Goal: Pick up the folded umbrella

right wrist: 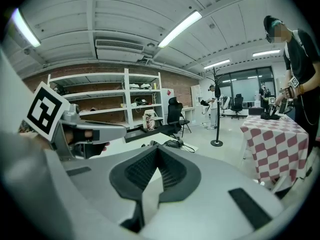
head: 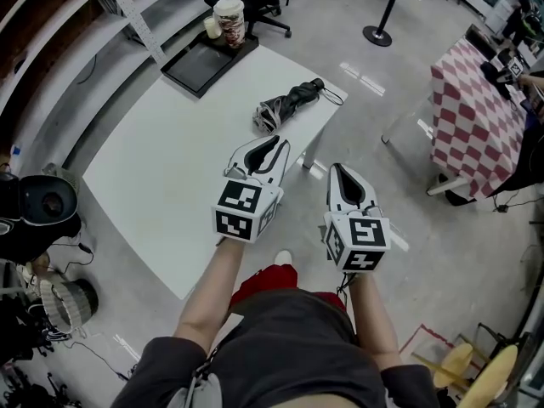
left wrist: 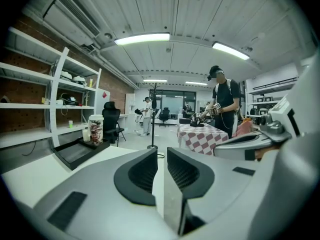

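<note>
The folded black umbrella (head: 289, 104) lies on the far right part of the white table (head: 161, 177), its strap trailing off toward the table's edge. My left gripper (head: 274, 144) hovers over the table's near right edge, short of the umbrella, pointing at it. In the left gripper view the left gripper (left wrist: 161, 153) shows a narrow gap between its pads with nothing in it. My right gripper (head: 337, 170) is over the floor just right of the table. Its tips meet, and the umbrella (right wrist: 173, 144) lies ahead of them in the right gripper view.
A black tray (head: 204, 65) with a paper cup (head: 229, 19) stands at the table's far corner. Beyond are shelving, an office chair and a stanchion (head: 379, 31). A checkered table (head: 474, 117) stands to the right, with a person (left wrist: 223, 105) at it.
</note>
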